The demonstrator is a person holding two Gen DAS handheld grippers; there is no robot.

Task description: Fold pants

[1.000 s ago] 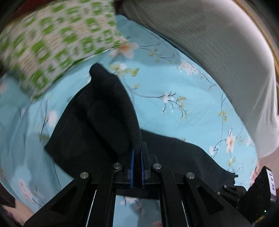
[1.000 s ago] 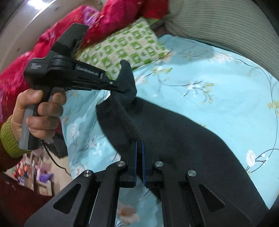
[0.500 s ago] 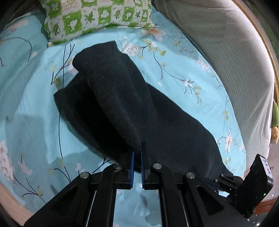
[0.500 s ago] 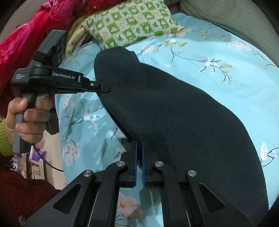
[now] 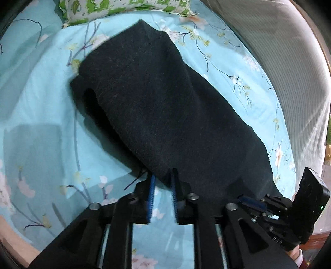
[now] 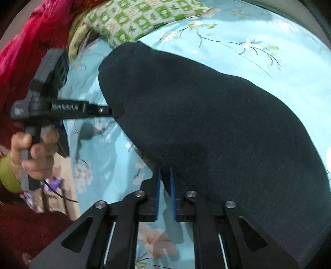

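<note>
Dark folded pants [image 5: 165, 103] lie flat on the blue flowered sheet [image 5: 41, 107]. My left gripper [image 5: 163, 178] sits at their near edge; its jaws are opening, and the hem lies just between the tips without being pinched. In the right wrist view the pants [image 6: 206, 124] fill the middle. My right gripper [image 6: 164, 171] is at their near edge with its jaws opening slightly, a wedge of fabric still between the blue pads. The left gripper [image 6: 116, 109] touches the pants' left edge, held by a hand [image 6: 35, 153]. The right gripper [image 5: 250, 201] shows at the lower right.
A green-and-white checked pillow [image 5: 124, 6] lies beyond the pants. A grey striped cushion [image 5: 279, 51] runs along the right side. Red bedding [image 6: 26, 41] is heaped at the far left. The bed's edge and the floor [image 6: 62, 165] are at the left.
Both grippers came down and laid the lifted fold of the pants flat on the lower layer. Both pairs of jaws, shut on the fabric before, have parted.
</note>
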